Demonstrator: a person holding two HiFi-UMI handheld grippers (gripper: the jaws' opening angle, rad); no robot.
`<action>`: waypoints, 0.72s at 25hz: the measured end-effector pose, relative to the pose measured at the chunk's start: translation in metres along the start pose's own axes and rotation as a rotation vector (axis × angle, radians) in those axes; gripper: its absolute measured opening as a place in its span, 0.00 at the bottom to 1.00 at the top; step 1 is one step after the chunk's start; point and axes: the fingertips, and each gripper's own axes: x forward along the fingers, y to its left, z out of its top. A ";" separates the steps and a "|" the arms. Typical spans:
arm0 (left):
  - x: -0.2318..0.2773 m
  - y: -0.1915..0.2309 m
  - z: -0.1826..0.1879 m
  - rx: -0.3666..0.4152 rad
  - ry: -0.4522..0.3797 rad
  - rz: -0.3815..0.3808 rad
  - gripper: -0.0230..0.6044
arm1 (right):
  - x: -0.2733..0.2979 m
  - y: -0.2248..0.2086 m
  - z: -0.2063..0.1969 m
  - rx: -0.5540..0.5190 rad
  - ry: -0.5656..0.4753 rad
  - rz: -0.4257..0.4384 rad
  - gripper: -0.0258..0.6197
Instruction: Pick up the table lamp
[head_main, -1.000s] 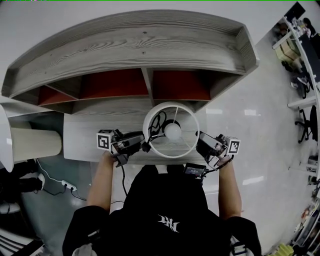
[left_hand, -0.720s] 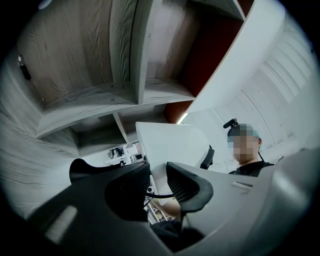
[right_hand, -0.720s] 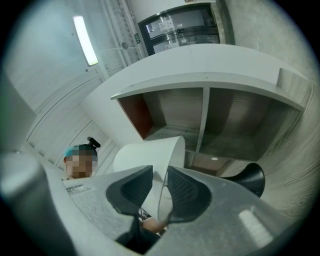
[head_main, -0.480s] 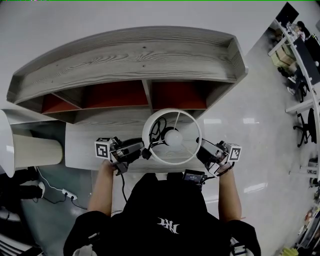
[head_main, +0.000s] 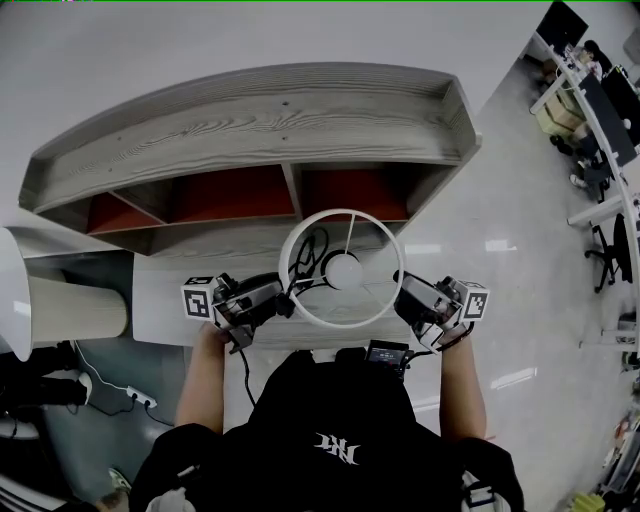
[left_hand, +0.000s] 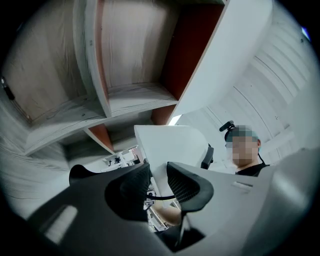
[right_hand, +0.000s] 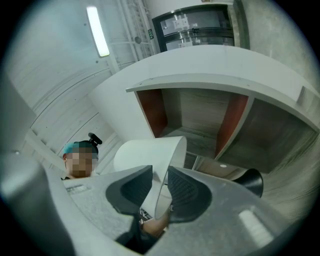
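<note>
Lamp (head_main: 343, 268) is over the counter's (head_main: 165, 285) front edge, its shade (head_main: 343, 213) pinched on opposite sides: left hand-held gripper (head_main: 284, 302) and right hand-held gripper (head_main: 402, 290) each clamp its thin wall. I'd raise both evenly, keeping it level and minding the cord (head_main: 316, 248).

The table lamp (right_hand: 147, 152) has a white drum shade; from above it shows as a round ring with thin spokes meeting at a pale bulb (head_main: 344, 268); a black cord (head_main: 312, 252) loops inside its left part; it stands upright over the counter (head_main: 160, 290); the left gripper (head_main: 288, 300) and right gripper (head_main: 400, 286) have their jaws clamped on opposite sides of the shade wall.
</note>
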 end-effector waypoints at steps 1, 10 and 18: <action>0.002 -0.004 0.002 0.008 -0.004 -0.005 0.20 | 0.001 0.003 0.001 -0.005 0.002 0.001 0.19; 0.012 -0.029 0.011 0.050 -0.013 -0.018 0.20 | 0.008 0.030 0.008 -0.059 0.003 0.025 0.19; 0.016 -0.044 0.014 0.076 -0.009 -0.030 0.20 | 0.010 0.043 0.009 -0.091 0.013 0.042 0.20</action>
